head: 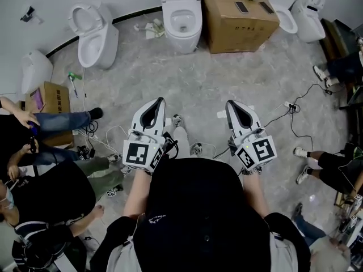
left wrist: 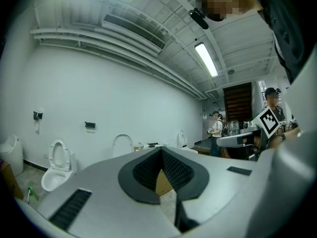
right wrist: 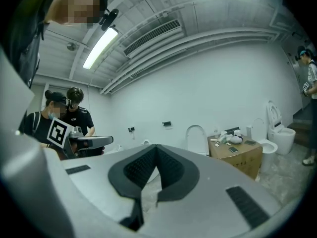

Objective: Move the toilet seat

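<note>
White left tool, right tool (black-white marker cubes).

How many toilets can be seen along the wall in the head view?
3. The left toilet stands by the wall, the middle toilet beside the cardboard box, the right toilet beyond that box. A white shape at the far left may be another.
</note>
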A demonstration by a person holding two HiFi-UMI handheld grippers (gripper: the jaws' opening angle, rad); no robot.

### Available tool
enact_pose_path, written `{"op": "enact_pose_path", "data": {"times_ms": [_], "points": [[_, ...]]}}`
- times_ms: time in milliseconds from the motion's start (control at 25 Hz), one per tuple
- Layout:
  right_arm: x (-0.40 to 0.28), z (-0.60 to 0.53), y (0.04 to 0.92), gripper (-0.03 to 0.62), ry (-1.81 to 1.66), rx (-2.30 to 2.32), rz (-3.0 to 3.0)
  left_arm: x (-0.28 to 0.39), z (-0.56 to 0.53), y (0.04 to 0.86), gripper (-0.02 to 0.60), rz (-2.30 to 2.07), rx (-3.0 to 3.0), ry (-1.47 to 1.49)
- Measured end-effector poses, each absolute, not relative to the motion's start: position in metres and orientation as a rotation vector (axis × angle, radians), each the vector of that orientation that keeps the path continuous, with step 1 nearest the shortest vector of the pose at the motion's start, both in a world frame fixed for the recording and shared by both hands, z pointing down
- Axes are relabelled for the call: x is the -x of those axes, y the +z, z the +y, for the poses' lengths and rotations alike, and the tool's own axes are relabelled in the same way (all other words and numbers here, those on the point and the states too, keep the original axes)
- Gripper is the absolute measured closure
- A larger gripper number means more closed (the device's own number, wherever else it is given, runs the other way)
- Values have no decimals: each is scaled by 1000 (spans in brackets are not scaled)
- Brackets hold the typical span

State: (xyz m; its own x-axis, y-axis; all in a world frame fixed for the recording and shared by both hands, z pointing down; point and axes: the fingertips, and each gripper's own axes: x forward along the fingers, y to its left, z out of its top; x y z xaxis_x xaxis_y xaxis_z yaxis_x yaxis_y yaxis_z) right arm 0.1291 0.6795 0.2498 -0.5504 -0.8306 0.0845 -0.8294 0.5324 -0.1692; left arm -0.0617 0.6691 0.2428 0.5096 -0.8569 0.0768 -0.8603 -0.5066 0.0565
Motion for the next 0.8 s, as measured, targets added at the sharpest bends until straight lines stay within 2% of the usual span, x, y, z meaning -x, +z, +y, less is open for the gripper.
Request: {"op": "enact_pose_path", "data": {"times_ms": [280,800], "points": [[-128,617,249,582,-356,1539,2718,72,597,235,580,-1487,-2677,26],[-79,493,241,582,-301,1588,2718,131,467,221,579,-1482,-2693,-34]]}}
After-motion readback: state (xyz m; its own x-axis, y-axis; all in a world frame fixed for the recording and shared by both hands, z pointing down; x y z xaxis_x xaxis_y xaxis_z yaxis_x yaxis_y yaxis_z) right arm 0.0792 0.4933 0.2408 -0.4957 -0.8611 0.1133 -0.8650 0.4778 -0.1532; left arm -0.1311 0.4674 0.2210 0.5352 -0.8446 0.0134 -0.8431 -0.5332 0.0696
